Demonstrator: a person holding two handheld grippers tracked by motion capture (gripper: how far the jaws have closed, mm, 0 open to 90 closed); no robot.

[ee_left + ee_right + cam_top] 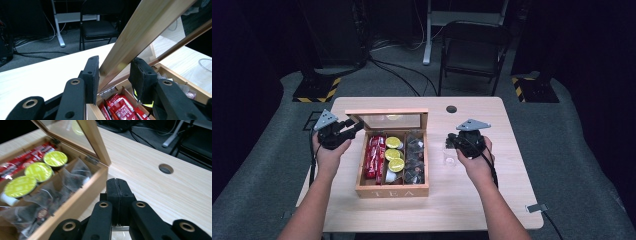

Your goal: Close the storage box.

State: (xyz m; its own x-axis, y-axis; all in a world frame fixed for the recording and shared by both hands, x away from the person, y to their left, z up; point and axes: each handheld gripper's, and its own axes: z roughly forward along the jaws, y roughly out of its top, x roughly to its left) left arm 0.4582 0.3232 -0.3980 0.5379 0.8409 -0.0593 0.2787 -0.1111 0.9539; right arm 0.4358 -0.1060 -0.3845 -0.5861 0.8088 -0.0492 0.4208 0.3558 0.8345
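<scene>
My left gripper [113, 75] pinches the left edge of the tea box's open lid [140, 32], which stands upright over the back wall of the tea box [393, 190]. My right gripper [117, 188], jaws pressed together on nothing, hovers just right of the box over bare table [472, 200], beside a small clear cup [450, 159]. Open tabletop lies right of the box and in front of it.

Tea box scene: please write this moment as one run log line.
left claw: shut on tea box lid, held open | right claw: shut, empty, beside tea box | glass: under right claw
</scene>
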